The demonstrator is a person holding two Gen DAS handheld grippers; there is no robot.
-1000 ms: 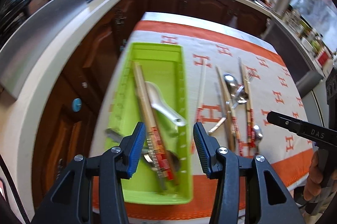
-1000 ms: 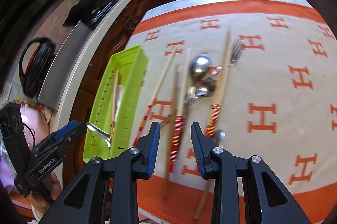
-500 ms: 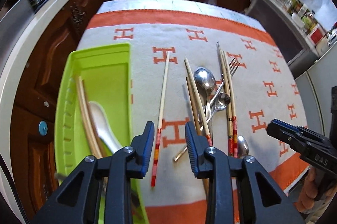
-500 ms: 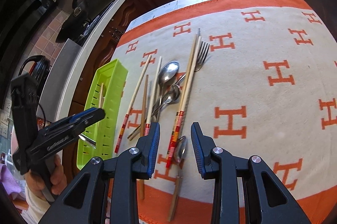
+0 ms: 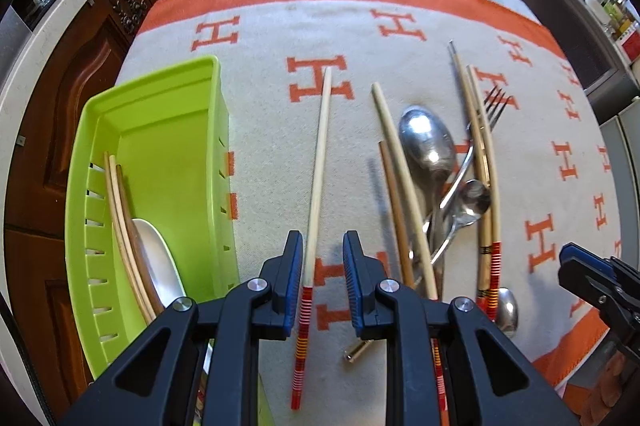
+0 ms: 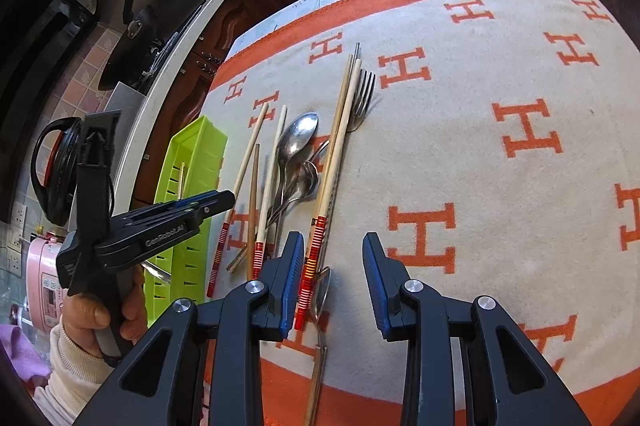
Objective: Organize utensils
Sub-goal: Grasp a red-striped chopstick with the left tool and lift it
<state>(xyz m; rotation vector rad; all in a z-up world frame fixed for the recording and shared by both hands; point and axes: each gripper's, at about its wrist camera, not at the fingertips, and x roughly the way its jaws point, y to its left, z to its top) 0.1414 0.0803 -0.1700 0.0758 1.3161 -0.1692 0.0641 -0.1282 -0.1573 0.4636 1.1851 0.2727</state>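
Blue-padded fingers (image 5: pixel 294 282) of the left gripper (image 5: pixel 322 284) stand narrowly parted astride a lone chopstick (image 5: pixel 318 161), not closed on it, just right of the green tray (image 5: pixel 192 81), which holds chopsticks and a white spoon (image 5: pixel 158 266). Right of that lone chopstick lies the heap: more chopsticks, a large spoon (image 5: pixel 426 139) and a fork (image 5: pixel 494 105), all on the orange-and-cream cloth (image 5: pixel 280 13). Farther right again, the right gripper (image 6: pixel 332 278) hangs wide open over the heap's near end, its left finger beside a striped chopstick (image 6: pixel 316 246).

Left gripper (image 5: pixel 322 266) jaws straddle a chopstick (image 5: pixel 316 181).
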